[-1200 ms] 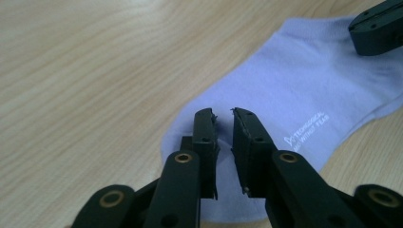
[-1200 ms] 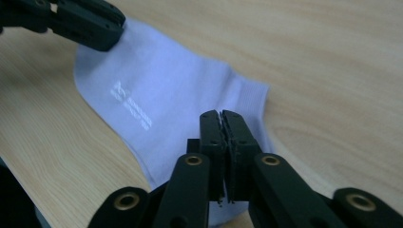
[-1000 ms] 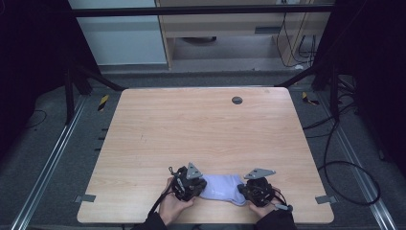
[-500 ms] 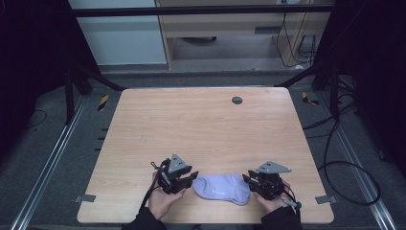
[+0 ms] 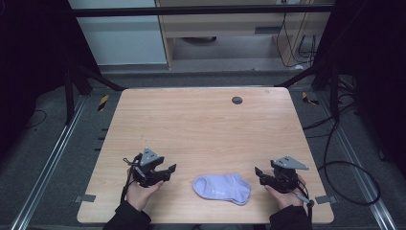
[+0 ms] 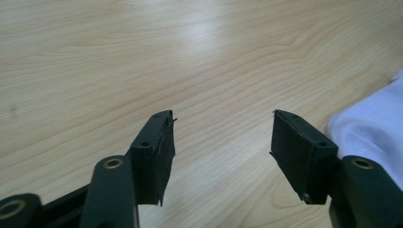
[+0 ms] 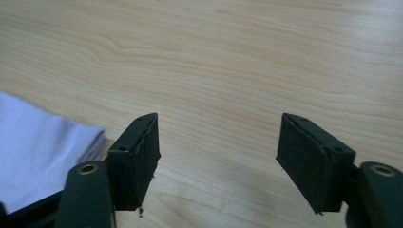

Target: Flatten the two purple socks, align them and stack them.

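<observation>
The left gripper [image 5: 168, 171] has its jaws spread wide with nothing between them; in the left gripper view the two black pads [image 6: 154, 154] frame only bare wood grain. They have just been opening, and no cloth lies in the gap. The right gripper [image 5: 259, 174] stands the same way: its pads [image 7: 135, 159] are well apart over bare wood, the jaws have just been opening, and they hold nothing.

Outward from the fingers, the pale lavender sock [image 5: 222, 188] lies flat near the near edge of the table, between the two grippers and touching neither. It looks folded over on itself, a compact rounded shape, not a long stretched one. In the left gripper view its edge [image 6: 370, 130] shows just beside the right-hand pad; in the right gripper view a corner of it [image 7: 43, 142] lies by the left-hand pad, with what seem to be layered edges there.

Each hand [image 5: 141, 194] sits at the near edge, the left one near the left side and the right one near the right, both well clear of the sock. The rest of the wooden table [image 5: 201, 124] is bare apart from a small dark round cap [image 5: 237, 100] towards the far edge.

Judging by this, the folding appears done: the sock is released and settled, and both grippers are clear of it. What may be left is only to draw the hands away, or a further fold if one is wanted.
</observation>
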`<state>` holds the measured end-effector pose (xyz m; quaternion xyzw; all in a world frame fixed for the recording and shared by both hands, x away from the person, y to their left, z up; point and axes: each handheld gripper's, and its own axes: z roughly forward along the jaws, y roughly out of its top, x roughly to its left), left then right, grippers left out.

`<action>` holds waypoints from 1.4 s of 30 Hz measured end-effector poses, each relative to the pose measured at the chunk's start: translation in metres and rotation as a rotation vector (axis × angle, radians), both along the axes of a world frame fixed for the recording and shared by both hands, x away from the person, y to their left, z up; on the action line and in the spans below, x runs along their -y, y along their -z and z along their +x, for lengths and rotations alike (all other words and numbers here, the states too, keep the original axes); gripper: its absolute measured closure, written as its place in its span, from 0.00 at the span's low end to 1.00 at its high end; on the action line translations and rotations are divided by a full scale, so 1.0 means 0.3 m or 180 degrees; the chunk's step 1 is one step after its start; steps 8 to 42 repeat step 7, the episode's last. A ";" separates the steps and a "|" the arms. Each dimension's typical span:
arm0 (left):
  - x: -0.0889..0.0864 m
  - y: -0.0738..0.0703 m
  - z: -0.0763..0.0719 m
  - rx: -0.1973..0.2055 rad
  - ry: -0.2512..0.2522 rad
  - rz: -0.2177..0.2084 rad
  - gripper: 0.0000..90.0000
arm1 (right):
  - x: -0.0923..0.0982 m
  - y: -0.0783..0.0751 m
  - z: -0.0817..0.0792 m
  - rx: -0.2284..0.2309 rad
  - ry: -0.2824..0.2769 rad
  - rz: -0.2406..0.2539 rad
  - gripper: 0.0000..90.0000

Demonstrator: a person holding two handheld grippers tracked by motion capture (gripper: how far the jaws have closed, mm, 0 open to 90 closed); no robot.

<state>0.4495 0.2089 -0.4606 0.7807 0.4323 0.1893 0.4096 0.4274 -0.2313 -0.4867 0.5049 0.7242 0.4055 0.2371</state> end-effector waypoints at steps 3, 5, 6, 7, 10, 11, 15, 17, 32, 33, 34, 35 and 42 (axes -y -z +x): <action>-0.059 0.001 0.003 0.0036 -0.0114 -0.0017 0.41 | 0.020 0.004 0.006 0.0028 0.0070 -0.0026 0.27; -0.095 0.006 0.004 0.0053 -0.0173 -0.0004 0.39 | 0.031 0.005 0.008 0.0009 0.0118 -0.0008 0.24; -0.108 0.008 0.004 0.0055 -0.0203 0.0000 0.38 | 0.039 0.007 0.011 0.0032 0.0138 -0.0035 0.23; -0.124 0.012 0.005 0.0047 -0.0232 0.0005 0.38 | 0.042 0.008 0.011 0.0029 0.0158 -0.0021 0.22; -0.124 0.012 0.005 0.0047 -0.0232 0.0005 0.38 | 0.042 0.008 0.011 0.0029 0.0158 -0.0021 0.22; -0.124 0.012 0.005 0.0047 -0.0232 0.0005 0.38 | 0.042 0.008 0.011 0.0029 0.0158 -0.0021 0.22; -0.124 0.012 0.005 0.0047 -0.0232 0.0005 0.38 | 0.042 0.008 0.011 0.0029 0.0158 -0.0021 0.22; -0.124 0.012 0.005 0.0047 -0.0232 0.0005 0.38 | 0.042 0.008 0.011 0.0029 0.0158 -0.0021 0.22; -0.124 0.012 0.005 0.0047 -0.0232 0.0005 0.38 | 0.042 0.008 0.011 0.0029 0.0158 -0.0021 0.22; -0.124 0.012 0.005 0.0047 -0.0232 0.0005 0.38 | 0.042 0.008 0.011 0.0029 0.0158 -0.0021 0.22; -0.124 0.012 0.005 0.0047 -0.0232 0.0005 0.38 | 0.042 0.008 0.011 0.0029 0.0158 -0.0021 0.22; -0.124 0.012 0.005 0.0047 -0.0232 0.0005 0.38 | 0.042 0.008 0.011 0.0029 0.0158 -0.0021 0.22; -0.124 0.012 0.005 0.0047 -0.0232 0.0005 0.38 | 0.042 0.008 0.011 0.0029 0.0158 -0.0021 0.22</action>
